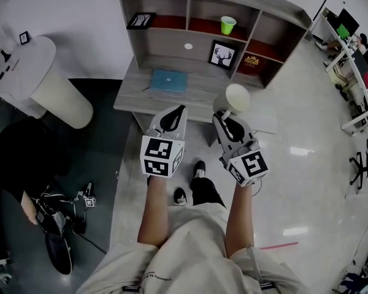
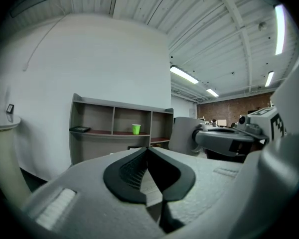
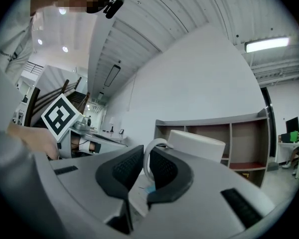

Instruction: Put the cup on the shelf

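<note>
While the person stands facing it, the big grey shelf (image 1: 276, 11) fills the top middle of the head view, with its tabletop (image 1: 135, 94) just below. The right tool (image 1: 224, 116) squeezes the handle of the white cup (image 1: 234, 97), held up at the middle of the picture. The left tool (image 1: 179, 110) is beside it, its jaws pressed together on nothing. A small green cup (image 1: 227, 24) stands in the shelf's middle box.

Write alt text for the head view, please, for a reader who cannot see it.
Seen from above, the person's right gripper holds a white cup by its handle in front of a grey desk with a shelf on top. The left gripper is shut and empty beside it. A green cup stands in the shelf's upper middle compartment.
</note>
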Demonstrator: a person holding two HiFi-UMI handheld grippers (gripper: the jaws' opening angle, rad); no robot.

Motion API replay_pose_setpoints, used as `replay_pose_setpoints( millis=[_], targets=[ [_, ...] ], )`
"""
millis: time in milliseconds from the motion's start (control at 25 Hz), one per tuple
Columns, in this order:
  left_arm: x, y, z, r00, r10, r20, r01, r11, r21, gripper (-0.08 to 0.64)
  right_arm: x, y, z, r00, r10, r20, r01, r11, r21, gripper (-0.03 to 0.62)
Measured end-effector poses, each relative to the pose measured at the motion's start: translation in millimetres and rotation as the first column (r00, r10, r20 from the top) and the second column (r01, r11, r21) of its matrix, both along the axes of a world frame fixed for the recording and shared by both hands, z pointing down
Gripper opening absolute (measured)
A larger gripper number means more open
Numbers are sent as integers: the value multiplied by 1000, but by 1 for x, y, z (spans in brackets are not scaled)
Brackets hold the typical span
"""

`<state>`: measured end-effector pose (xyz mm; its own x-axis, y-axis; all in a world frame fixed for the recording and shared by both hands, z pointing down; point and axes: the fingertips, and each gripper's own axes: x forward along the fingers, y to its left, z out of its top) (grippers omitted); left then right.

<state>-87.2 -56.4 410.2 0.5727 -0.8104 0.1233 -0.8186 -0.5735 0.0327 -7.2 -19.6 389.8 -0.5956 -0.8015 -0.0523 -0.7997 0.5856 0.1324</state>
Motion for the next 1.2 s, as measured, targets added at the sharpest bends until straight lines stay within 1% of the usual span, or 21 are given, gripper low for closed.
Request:
replay_pose_setpoints(
  millis=[80, 200, 280, 400, 640, 840, 1000, 1200],
  targets=[
    [-2, -3, 4, 1000, 3, -9, -3, 1000, -10, 11, 2, -4, 2, 1000, 6, -1, -6, 1000, -5, 48],
    [-3, -11, 6, 1000, 4, -2, -4, 1000, -8, 11, 5, -14, 4, 1000, 14, 0, -14, 1000, -7, 48],
    [-3, -19, 3, 1000, 3, -1, -3, 1000, -1, 11, 7, -23, 2, 1000, 16, 22, -16, 1000, -9, 48],
    [-4, -29, 0, 1000, 3, -3, -3, 1000, 5, 11, 6, -31, -4, 998, -5, 65, 5, 1000, 3, 48],
    [0, -61, 3, 1000, 7, 6, -7, 1000, 4, 11, 11, -63, -11, 995, -14, 95, 12, 1000, 15, 46],
    [2, -93, -8, 1000, 18, -6, -18, 1000, 14, 11, 17, -99, -17, 996, 6, 84, -7, 1000, 13, 46],
    [2, -124, -7, 1000, 18, -13, -18, 1000, 3, 11, 12, -133, -18, 999, -7, 45, 7, 1000, 10, 46],
    [5, -167, -4, 1000, 19, -12, -19, 1000, 1, 11, 9, -176, -17, 999, -19, 34, 19, 1000, 9, 46]
  ],
)
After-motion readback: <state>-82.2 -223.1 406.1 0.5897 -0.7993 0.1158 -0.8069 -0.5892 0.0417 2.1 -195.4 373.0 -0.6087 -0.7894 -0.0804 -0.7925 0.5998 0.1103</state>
